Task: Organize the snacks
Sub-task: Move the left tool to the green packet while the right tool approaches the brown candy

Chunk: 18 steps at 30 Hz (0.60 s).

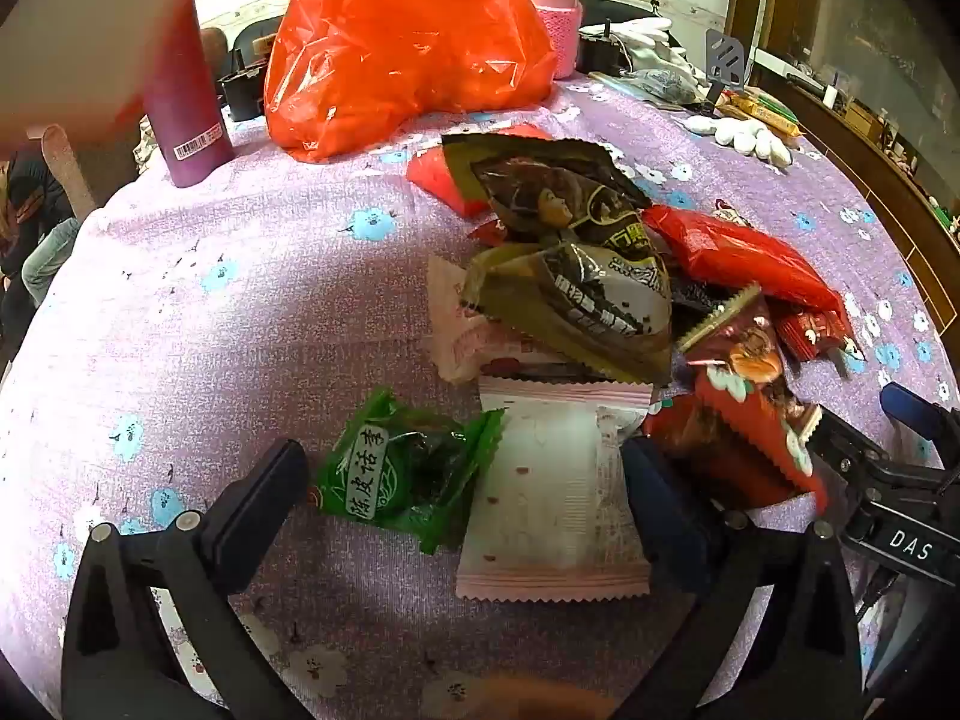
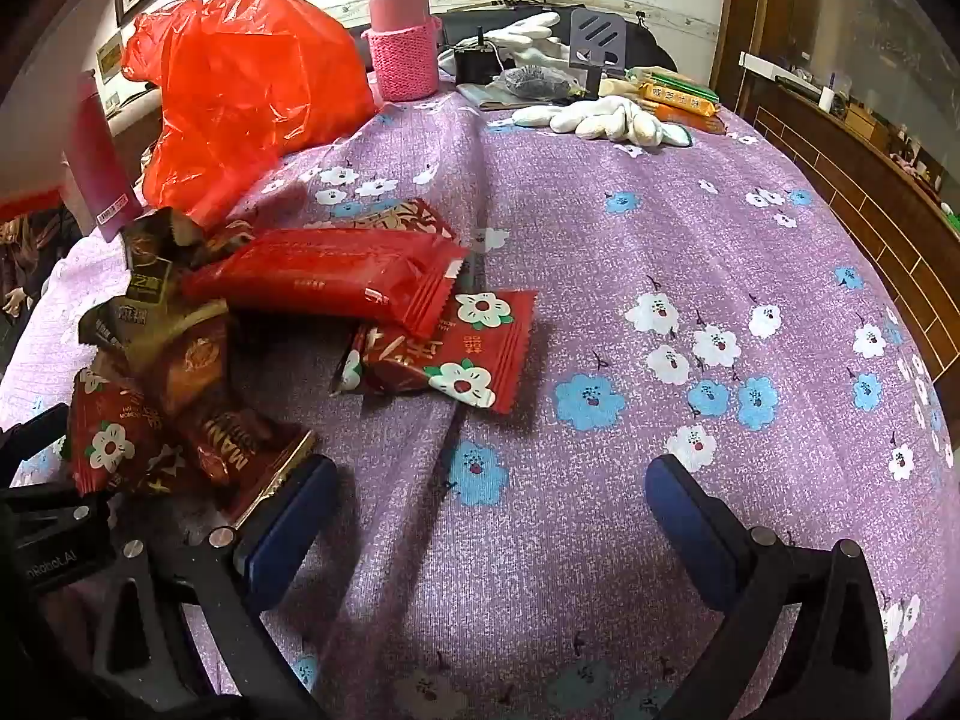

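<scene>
A heap of snack packets lies on the purple flowered tablecloth (image 1: 240,312). In the left wrist view my left gripper (image 1: 462,480) is open and low over a green packet (image 1: 402,468) and a pale pink packet (image 1: 552,498), which lie between its fingers untouched. Behind them are olive-brown packets (image 1: 576,294), a red packet (image 1: 744,258) and a flowered red packet (image 1: 756,414). The right gripper (image 1: 900,462) shows at the right edge. In the right wrist view my right gripper (image 2: 489,510) is open over bare cloth, beside a dark red packet (image 2: 240,450), a long red packet (image 2: 336,282) and a flowered red packet (image 2: 468,348).
A big orange-red plastic bag (image 1: 396,42) sits at the back, with a purple bottle (image 1: 180,114) to its left and a pink flask (image 1: 552,0) behind it. White gloves (image 2: 606,117) and boxed snacks (image 2: 678,99) lie far right. A wooden cabinet (image 2: 870,192) borders the table's right side.
</scene>
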### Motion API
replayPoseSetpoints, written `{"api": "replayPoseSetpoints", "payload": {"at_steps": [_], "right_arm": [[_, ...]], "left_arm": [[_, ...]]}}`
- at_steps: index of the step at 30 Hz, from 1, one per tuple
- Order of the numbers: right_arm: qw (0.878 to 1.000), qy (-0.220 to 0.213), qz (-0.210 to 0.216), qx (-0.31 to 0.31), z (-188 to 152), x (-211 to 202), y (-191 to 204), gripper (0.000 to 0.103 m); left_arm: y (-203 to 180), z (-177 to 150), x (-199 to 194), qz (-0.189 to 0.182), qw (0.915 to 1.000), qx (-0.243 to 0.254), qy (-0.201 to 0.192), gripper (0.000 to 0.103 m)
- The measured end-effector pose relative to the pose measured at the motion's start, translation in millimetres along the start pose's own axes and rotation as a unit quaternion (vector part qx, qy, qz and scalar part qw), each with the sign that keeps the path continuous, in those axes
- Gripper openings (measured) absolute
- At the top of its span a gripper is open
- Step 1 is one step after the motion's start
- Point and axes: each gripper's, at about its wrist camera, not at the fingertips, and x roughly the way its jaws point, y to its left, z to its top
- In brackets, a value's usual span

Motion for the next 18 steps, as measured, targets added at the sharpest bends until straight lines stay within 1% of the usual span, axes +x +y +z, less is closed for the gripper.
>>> {"api": "replayPoseSetpoints", "payload": {"at_steps": [18], "right_arm": [[1.000,0.003,-0.001,0.000,0.1,0.0,0.7,0.103]], "left_arm": [[0.0,0.0,0.0,0.001,1.0000,0.001,0.001,0.103]]}}
